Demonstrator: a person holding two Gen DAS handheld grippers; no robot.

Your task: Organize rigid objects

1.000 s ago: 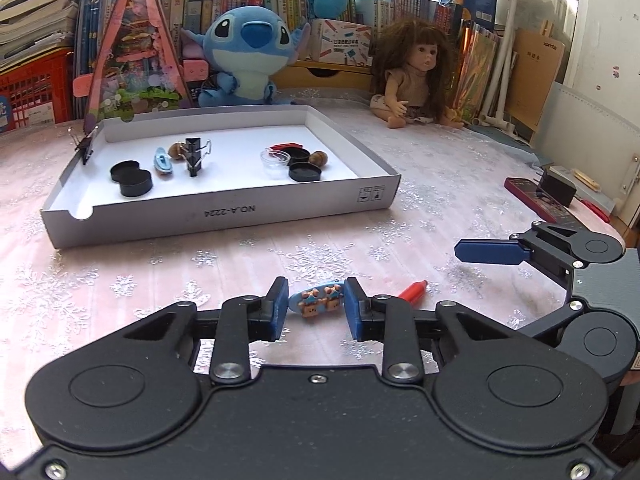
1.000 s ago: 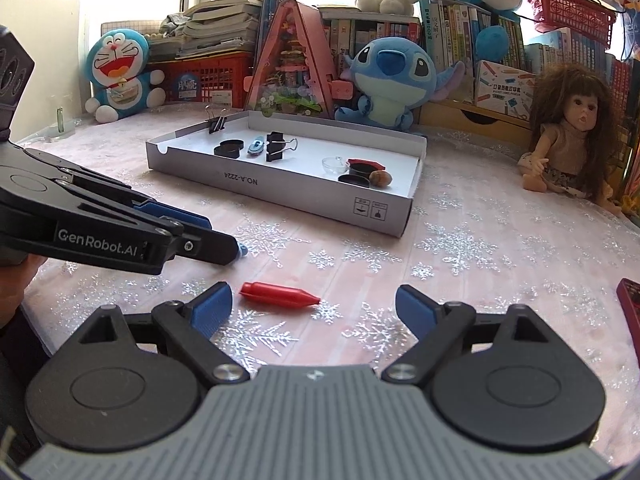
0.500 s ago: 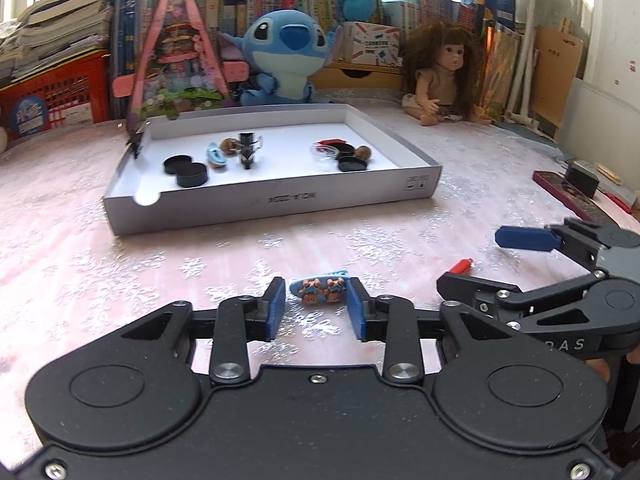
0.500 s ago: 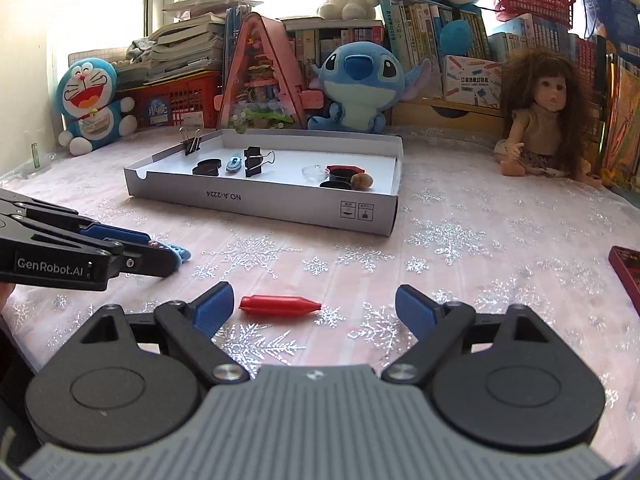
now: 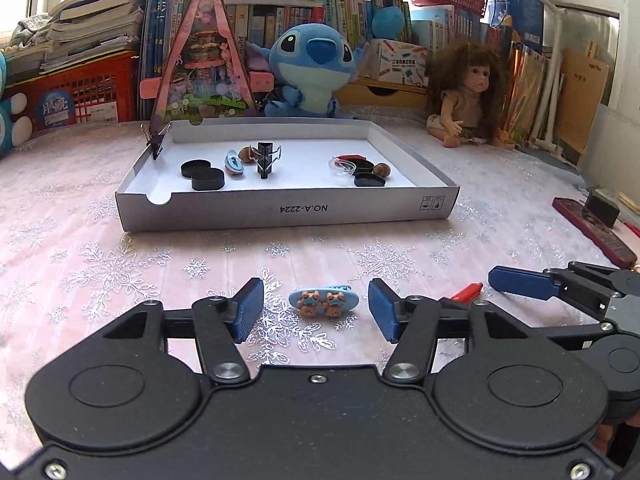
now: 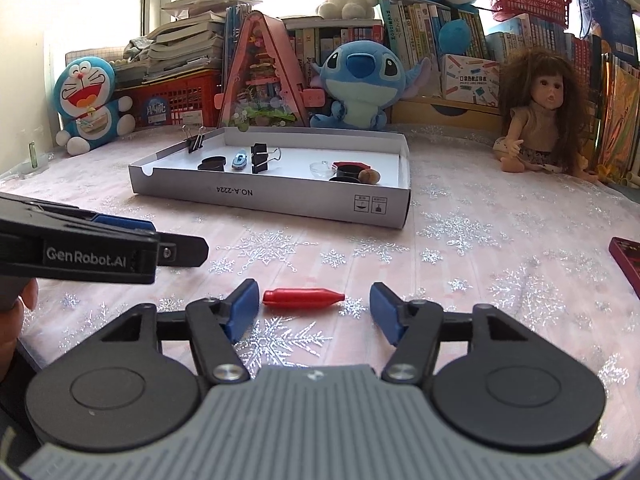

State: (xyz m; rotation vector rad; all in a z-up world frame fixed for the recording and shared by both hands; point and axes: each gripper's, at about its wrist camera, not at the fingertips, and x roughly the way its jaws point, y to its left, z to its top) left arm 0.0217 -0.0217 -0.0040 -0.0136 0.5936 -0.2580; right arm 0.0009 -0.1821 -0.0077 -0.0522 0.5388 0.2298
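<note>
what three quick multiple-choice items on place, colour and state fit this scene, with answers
1. Where is the blue hair clip with two bears?
A. in the white box
B. on the tablecloth between the left tongs' fingers
C. on the bookshelf

2. What colour is the capsule-shaped piece in front of the right tongs?
A. red
B. green
C. yellow

3. How do the left tongs stand?
A. shut on the clip
B. open, clip untouched
C. out of view

Answers: 1 B, the clip lies on the snowflake cloth short of the white box. 2 A, it is plainly red. 3 B, gaps show on both sides of the clip.
</note>
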